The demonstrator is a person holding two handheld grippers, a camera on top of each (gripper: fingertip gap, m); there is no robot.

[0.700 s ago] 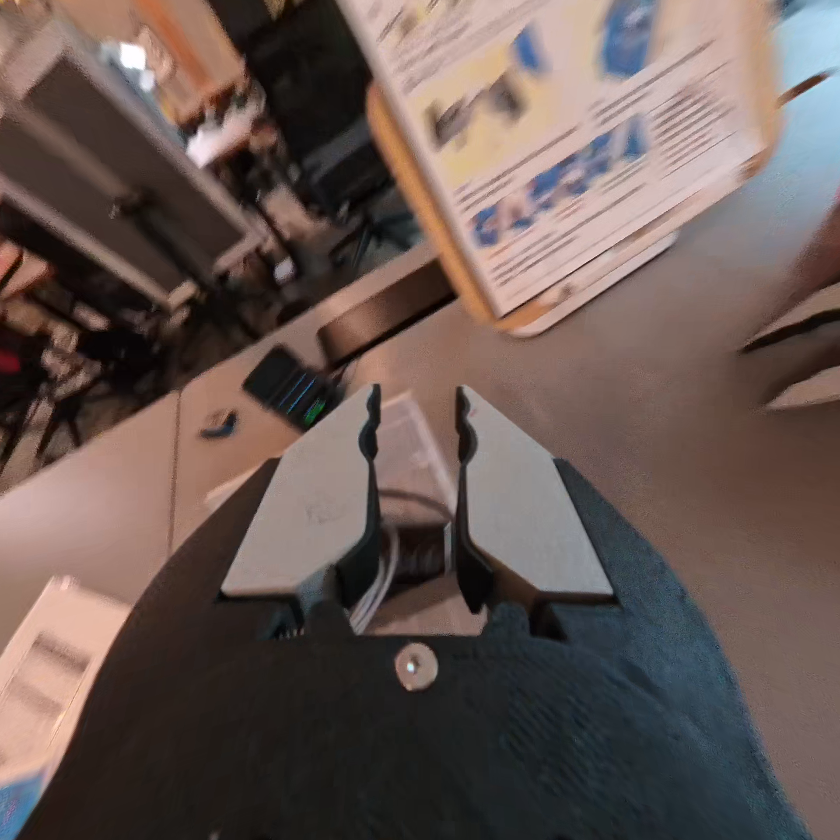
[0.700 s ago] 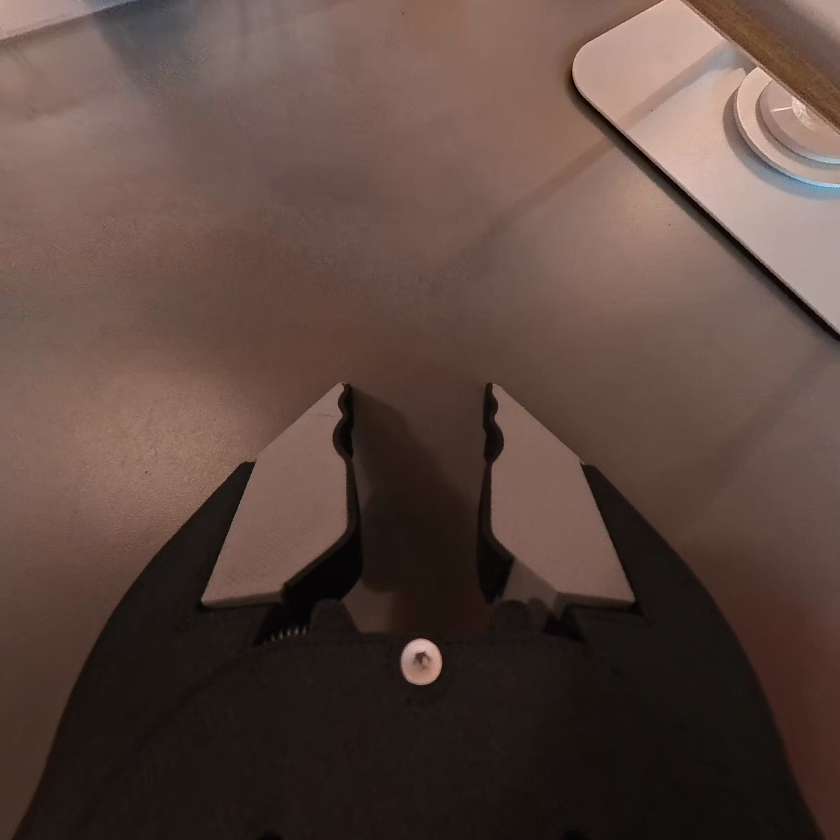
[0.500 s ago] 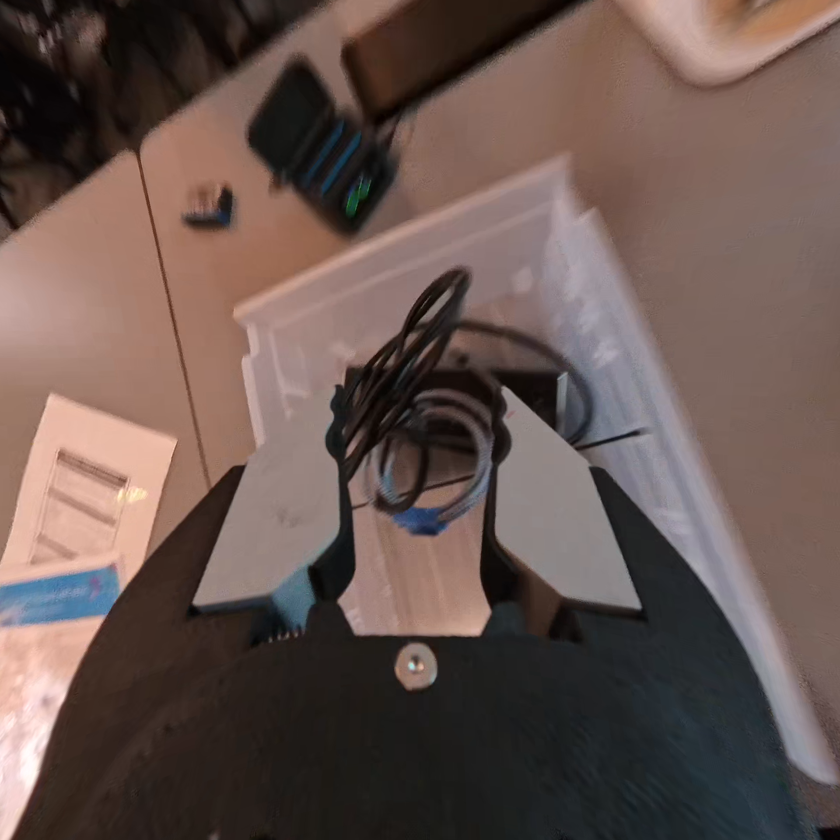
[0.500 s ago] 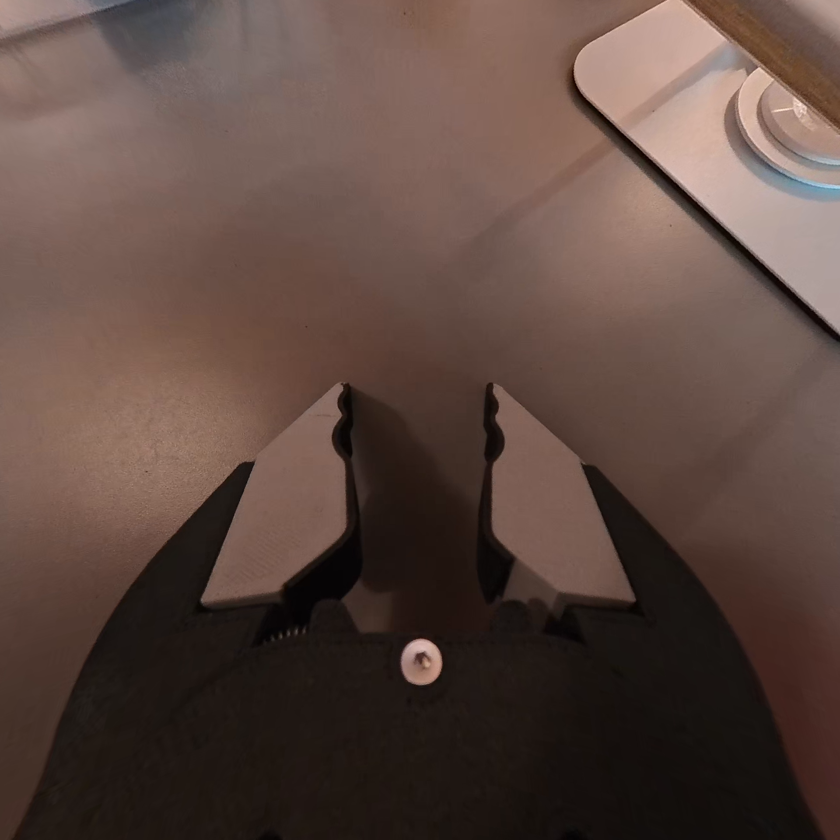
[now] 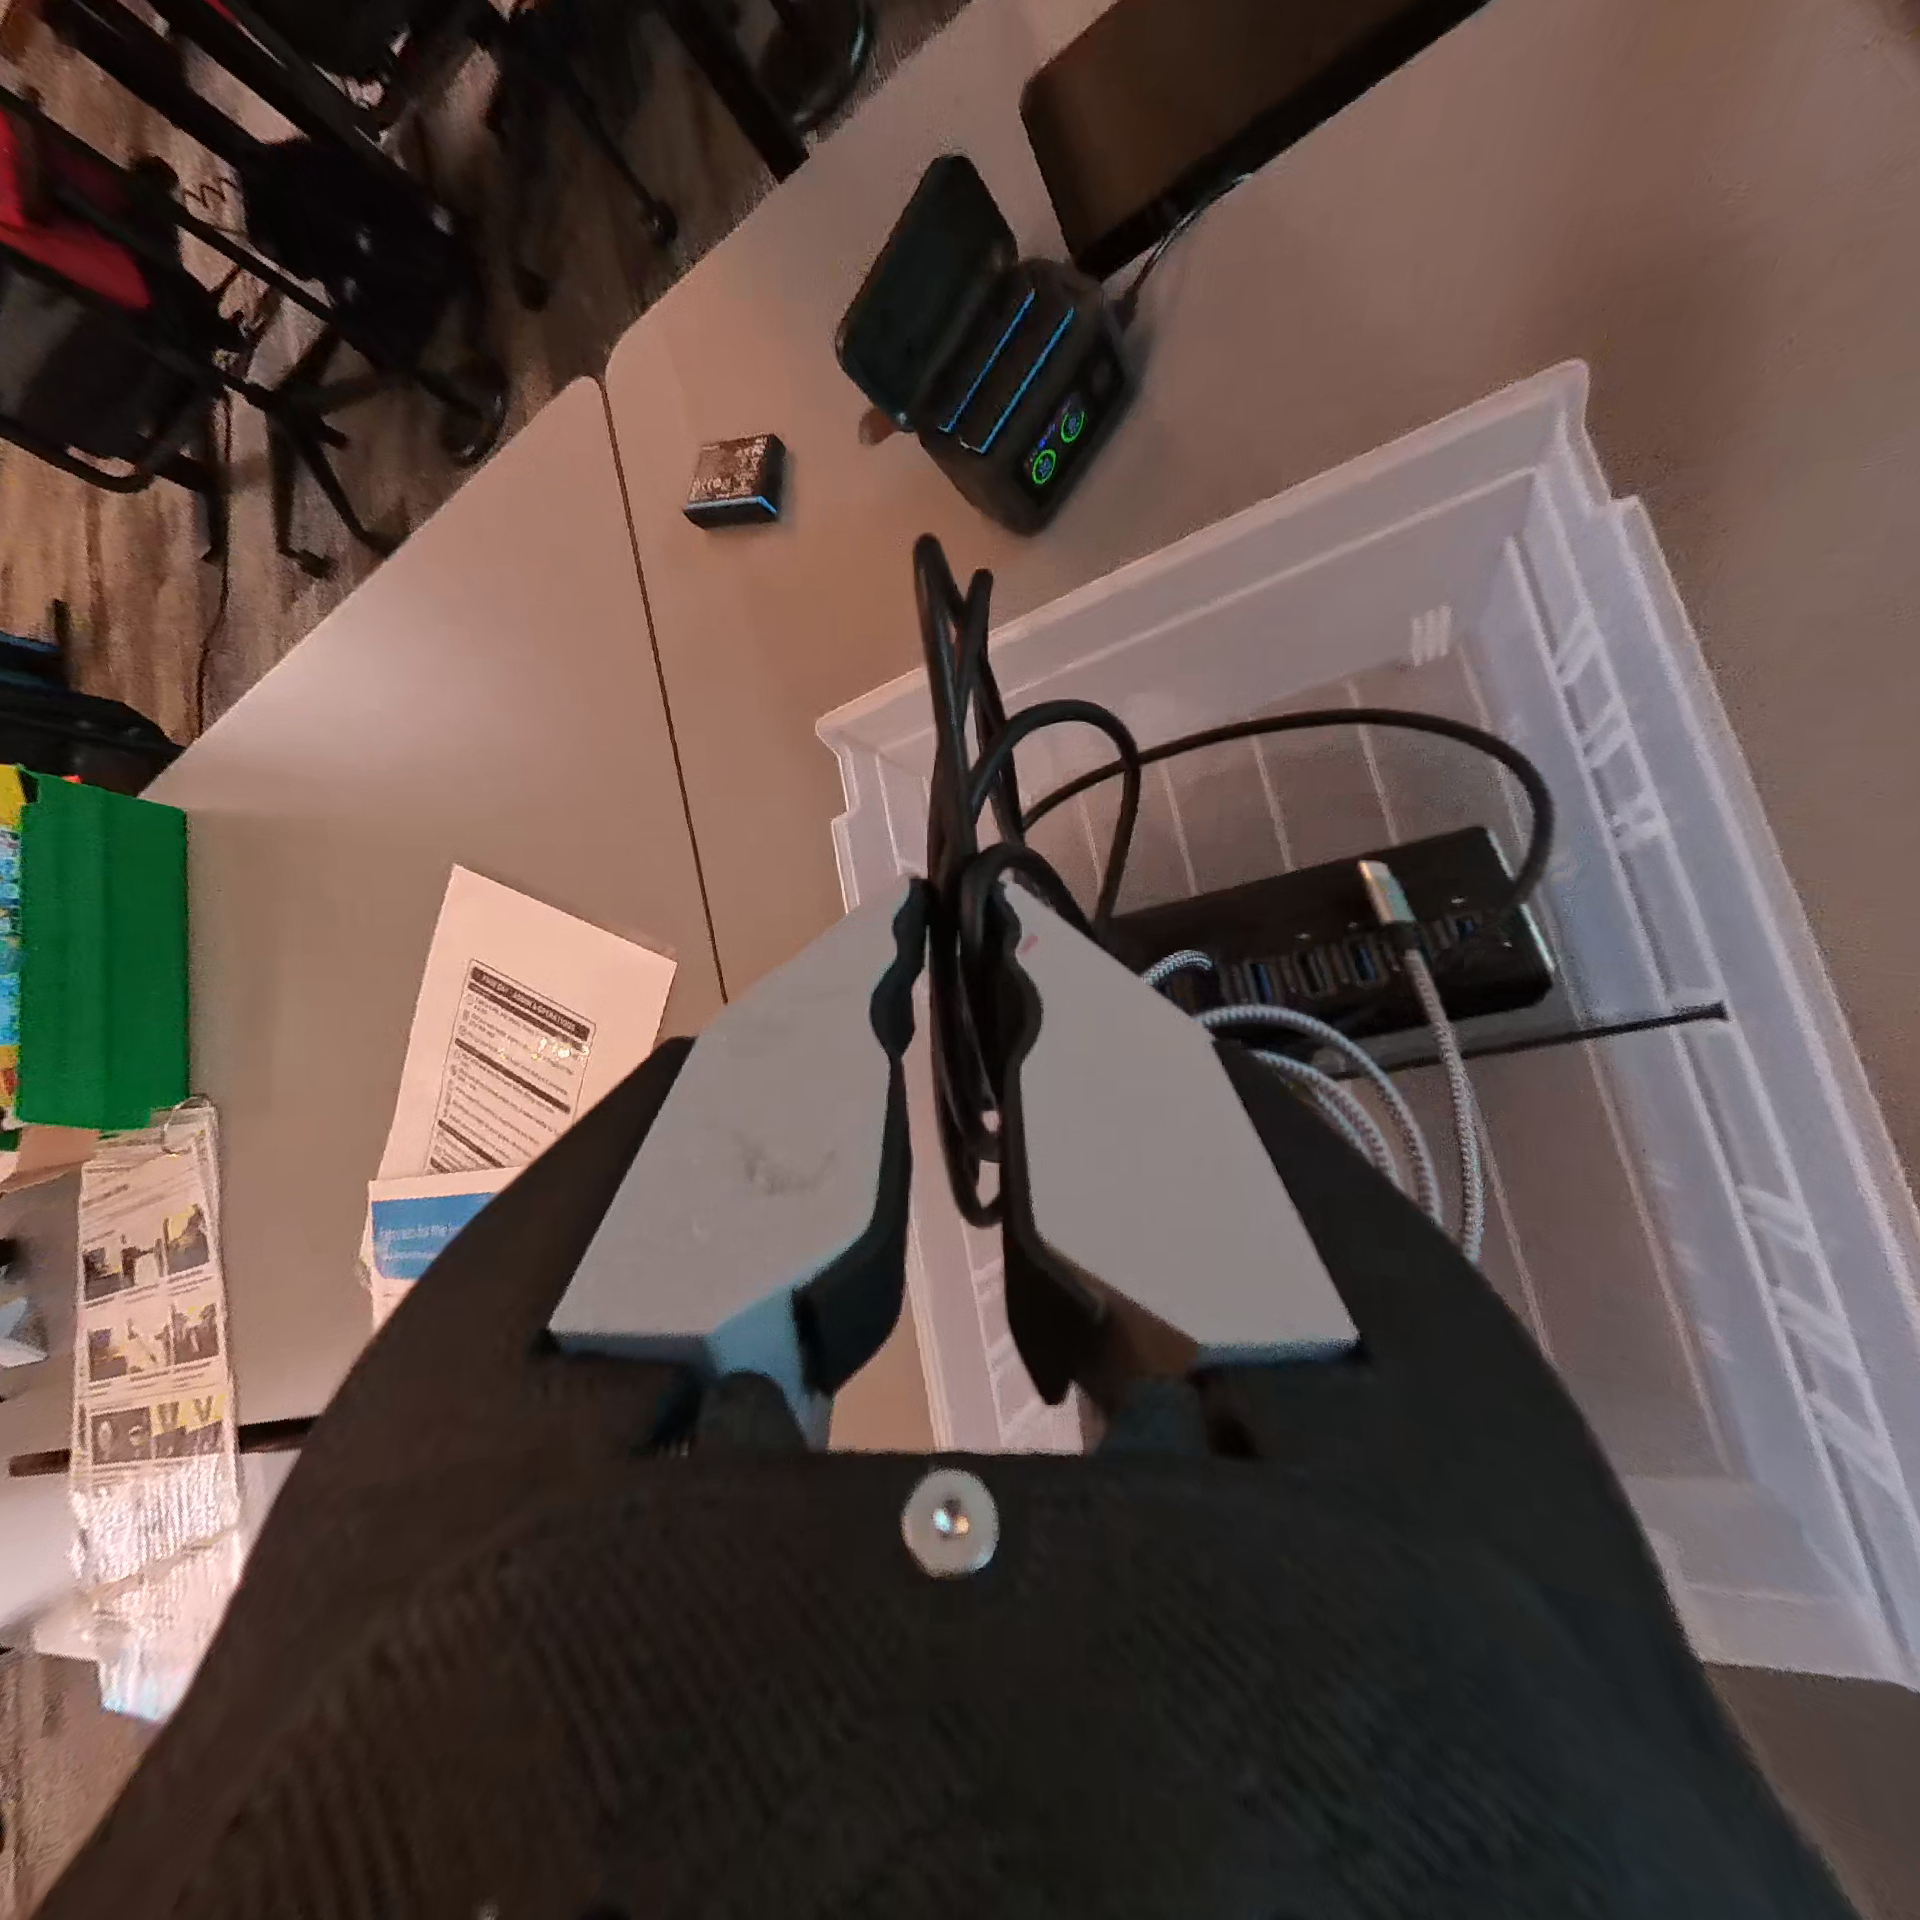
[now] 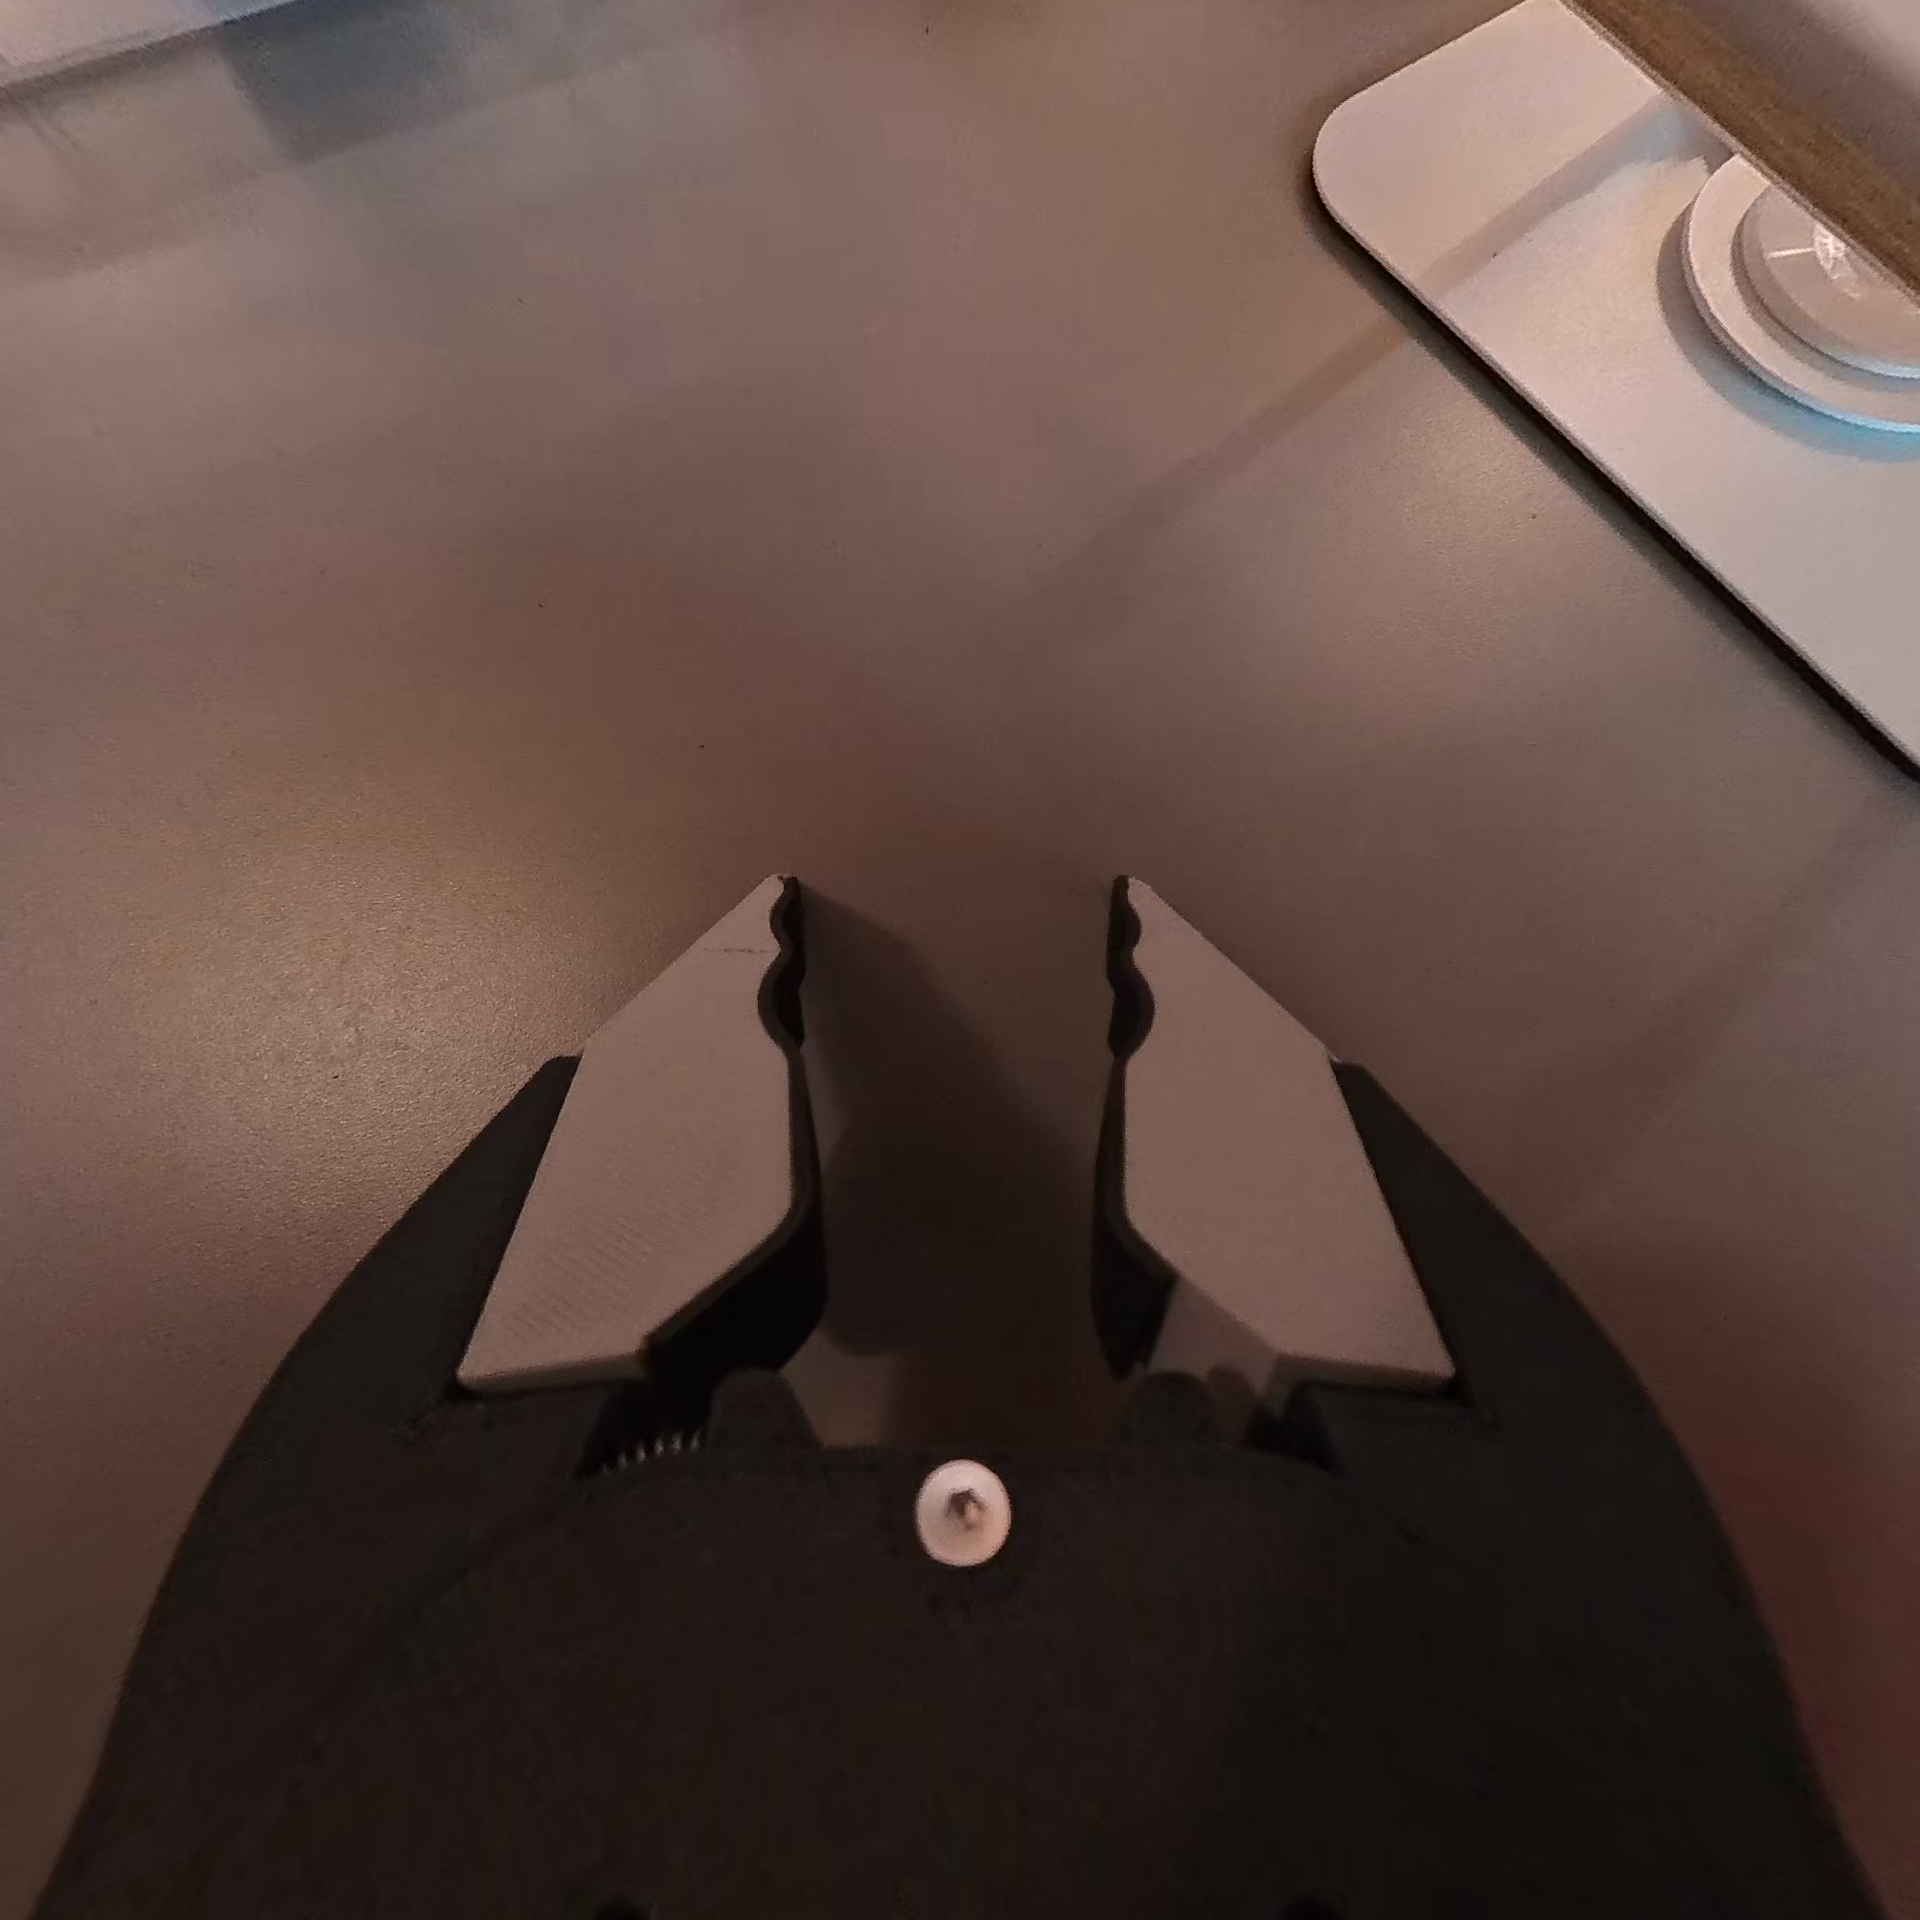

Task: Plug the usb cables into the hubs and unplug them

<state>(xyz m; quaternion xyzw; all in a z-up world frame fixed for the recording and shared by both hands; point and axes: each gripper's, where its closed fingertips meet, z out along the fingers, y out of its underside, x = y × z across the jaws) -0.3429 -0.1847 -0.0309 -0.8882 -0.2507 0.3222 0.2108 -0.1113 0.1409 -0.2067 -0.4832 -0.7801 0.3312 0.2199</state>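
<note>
My left gripper (image 5: 961, 914) is shut on a bundle of black usb cable (image 5: 951, 727), held above the near left corner of a clear plastic bin (image 5: 1704, 935). Loops of the cable stick up past the fingertips and trail into the bin. A black usb hub (image 5: 1340, 951) lies in the bin with a row of blue ports. A grey braided cable (image 5: 1449, 1081) with a silver plug lies over the hub. My right gripper (image 6: 954, 894) is open and empty over bare tabletop.
A black charging case (image 5: 987, 343) with green lights and a small black battery (image 5: 735, 480) lie beyond the bin. Papers (image 5: 520, 1039) and a green box (image 5: 99, 956) lie to the left. A white stand base (image 6: 1621, 416) lies at the right gripper's upper right.
My left gripper tilted down over the bin, closed on the black cable bundle and lifted it. The right gripper has not moved.
</note>
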